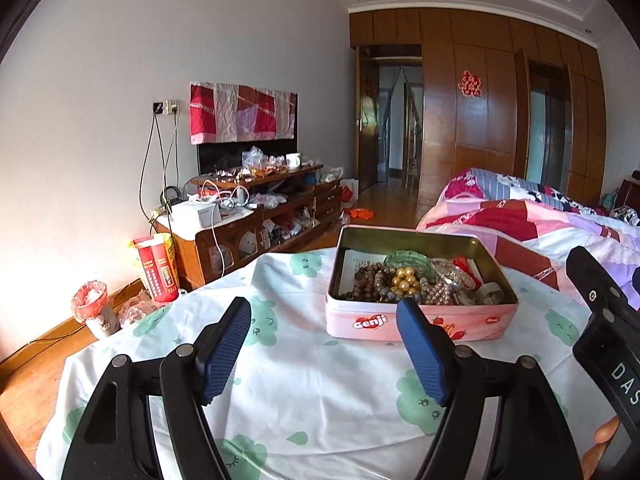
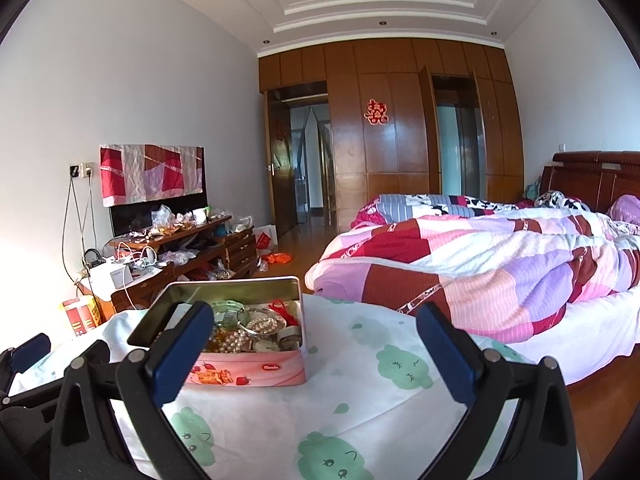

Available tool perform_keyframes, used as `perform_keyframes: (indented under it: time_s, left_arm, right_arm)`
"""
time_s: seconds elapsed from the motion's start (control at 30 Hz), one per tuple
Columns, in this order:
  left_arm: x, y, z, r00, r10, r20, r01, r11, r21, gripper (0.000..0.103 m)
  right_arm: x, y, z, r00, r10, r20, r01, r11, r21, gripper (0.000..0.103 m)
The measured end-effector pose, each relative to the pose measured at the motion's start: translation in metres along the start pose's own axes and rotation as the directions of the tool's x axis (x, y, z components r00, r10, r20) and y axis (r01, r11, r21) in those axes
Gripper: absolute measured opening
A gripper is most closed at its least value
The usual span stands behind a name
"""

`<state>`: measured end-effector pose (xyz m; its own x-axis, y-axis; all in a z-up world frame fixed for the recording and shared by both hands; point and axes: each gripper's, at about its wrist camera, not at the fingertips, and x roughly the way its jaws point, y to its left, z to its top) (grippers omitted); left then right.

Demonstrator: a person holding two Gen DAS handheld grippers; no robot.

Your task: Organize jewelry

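Pink tin (image 1: 416, 322), lidless and holding bead bracelets (image 1: 374, 282) and pearls (image 2: 264, 325), is sitting on a cloud-print cloth (image 1: 320, 392). Left gripper (image 1: 324, 322) and right gripper (image 2: 316, 326) are hovering short of it, jaws apart, gripping nothing.

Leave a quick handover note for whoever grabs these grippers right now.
Left gripper: open, empty, hovering over the cloth short of the tin.
Right gripper: open, empty, also short of the tin.
Pink tin: lid off, sitting on the cloud-print cloth. Bead bracelets, gold beads and pearl strands lie jumbled inside.
Done: nothing visibly sorted.
Left: take the pieces out and sort them.
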<state>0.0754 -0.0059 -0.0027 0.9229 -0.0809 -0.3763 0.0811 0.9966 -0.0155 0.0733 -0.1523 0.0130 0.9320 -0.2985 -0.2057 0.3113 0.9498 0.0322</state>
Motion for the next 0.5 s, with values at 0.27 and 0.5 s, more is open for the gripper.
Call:
perform_keyframes:
  time_s: [0.27,0.5]
  left_arm:
    - [-0.009,-0.003,-0.002,0.999,-0.001,0.034,0.001,1.0,0.017,0.081]
    - [-0.009,-0.003,-0.002,0.999,0.001,0.034,-0.001,1.0,0.024,0.081]
  right_arm:
    - [-0.012,0.002,0.001,0.998,-0.008,0.066,0.008,1.0,-0.009,0.103]
    - [-0.013,0.002,0.001,0.998,-0.006,0.069,0.007,1.0,-0.01,0.103]
